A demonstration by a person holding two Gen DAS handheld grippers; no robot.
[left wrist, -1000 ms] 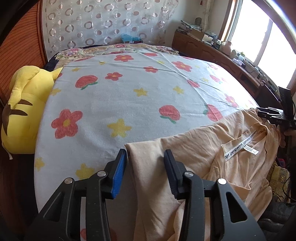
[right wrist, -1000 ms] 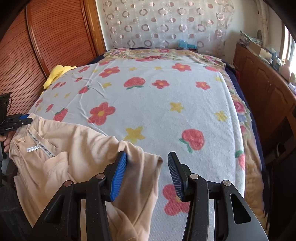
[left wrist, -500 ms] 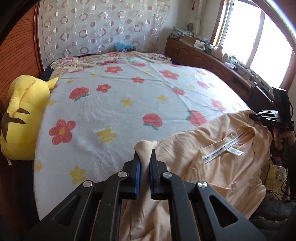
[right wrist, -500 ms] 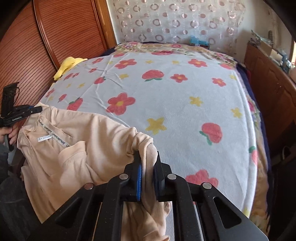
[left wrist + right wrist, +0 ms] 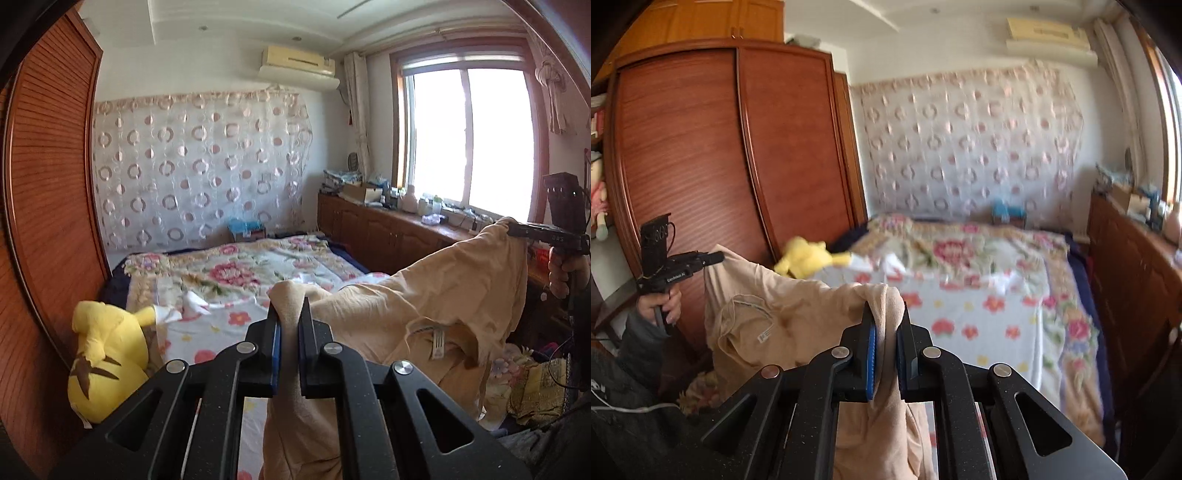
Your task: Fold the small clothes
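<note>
A peach-coloured garment (image 5: 436,295) hangs in the air above the bed, stretched between both grippers. My left gripper (image 5: 290,314) is shut on one corner of it, the cloth bunched between the blue pads. In the right wrist view my right gripper (image 5: 885,314) is shut on the other corner of the garment (image 5: 783,314). Each view shows the other gripper off to the side, pinching the far corner: the right gripper (image 5: 517,230) and the left gripper (image 5: 714,258). A white label shows inside the neck. The lower part of the garment hangs below the fingers, out of sight.
The bed (image 5: 236,280) with a flowered cover lies ahead and below. A yellow plush toy (image 5: 105,354) sits at its left edge against a wooden wardrobe (image 5: 701,158). A wooden cabinet (image 5: 380,229) with clutter runs under the window on the right.
Both grippers closed on the garment's corners, then rose steeply and tilted up, lifting it off the bed. The views now look across the room instead of down on the cover.
</note>
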